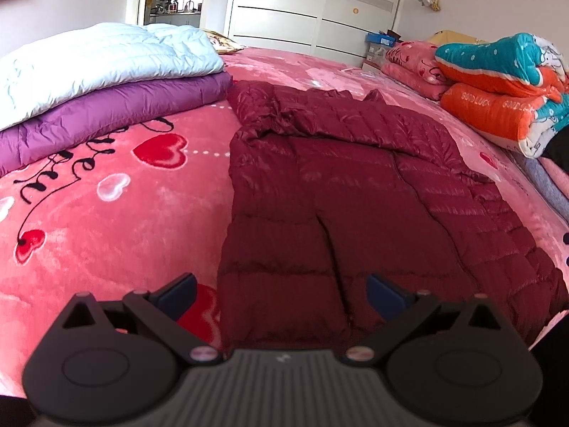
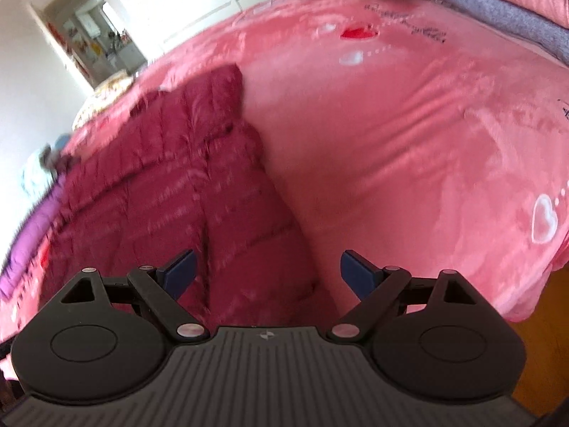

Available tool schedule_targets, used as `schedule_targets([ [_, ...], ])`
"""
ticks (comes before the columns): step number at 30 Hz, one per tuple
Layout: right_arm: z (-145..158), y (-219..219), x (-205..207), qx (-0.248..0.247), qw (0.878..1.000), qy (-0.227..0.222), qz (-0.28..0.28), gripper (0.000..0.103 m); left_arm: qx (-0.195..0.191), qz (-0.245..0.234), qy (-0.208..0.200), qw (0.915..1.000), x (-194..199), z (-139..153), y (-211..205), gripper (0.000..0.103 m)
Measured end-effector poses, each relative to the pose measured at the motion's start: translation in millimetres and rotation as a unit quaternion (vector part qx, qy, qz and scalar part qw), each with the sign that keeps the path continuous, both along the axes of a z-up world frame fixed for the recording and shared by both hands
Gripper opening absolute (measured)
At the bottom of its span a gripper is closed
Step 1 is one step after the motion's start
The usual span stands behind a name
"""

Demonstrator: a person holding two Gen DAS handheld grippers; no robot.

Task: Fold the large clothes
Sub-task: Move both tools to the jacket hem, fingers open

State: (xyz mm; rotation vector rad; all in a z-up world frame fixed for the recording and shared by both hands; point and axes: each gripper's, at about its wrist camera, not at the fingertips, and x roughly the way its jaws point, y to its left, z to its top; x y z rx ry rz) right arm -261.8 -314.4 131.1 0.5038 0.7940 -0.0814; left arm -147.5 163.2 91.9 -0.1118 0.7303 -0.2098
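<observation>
A dark red quilted down jacket (image 1: 355, 185) lies spread on the pink heart-print bedspread (image 1: 106, 213), collar end far, hem near. My left gripper (image 1: 281, 295) is open just above the jacket's near left hem, nothing between its blue pads. In the right wrist view the same jacket (image 2: 170, 192) fills the left half, its right edge running toward the camera. My right gripper (image 2: 266, 274) hangs open over that right hem edge, holding nothing. The right wrist view is motion-blurred.
Folded white and purple quilts (image 1: 106, 82) are stacked at the far left of the bed. Folded orange, teal and pink blankets (image 1: 498, 85) sit at the far right. Grey and pink folded cloth (image 2: 498, 10) lies along the right. The bed's edge and wooden floor (image 2: 544, 338) are near right.
</observation>
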Motion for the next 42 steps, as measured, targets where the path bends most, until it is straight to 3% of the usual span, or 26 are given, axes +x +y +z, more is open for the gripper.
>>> schedule_targets([
  [18, -19, 2, 5, 0.05, 0.993, 0.069, 0.079, 0.103, -0.024, 0.03, 0.058, 0.9976, 1, -17, 15, 0.101],
  [28, -32, 5, 20, 0.049, 0.986, 0.104, 0.118, 0.103, -0.002, 0.013, 0.091, 0.9957, 7, -30, 6, 0.101],
  [42, -36, 18, 30, 0.026, 0.981, 0.124, 0.147, 0.103, 0.031, 0.003, 0.093, 0.9952, 12, -36, -5, 0.102],
])
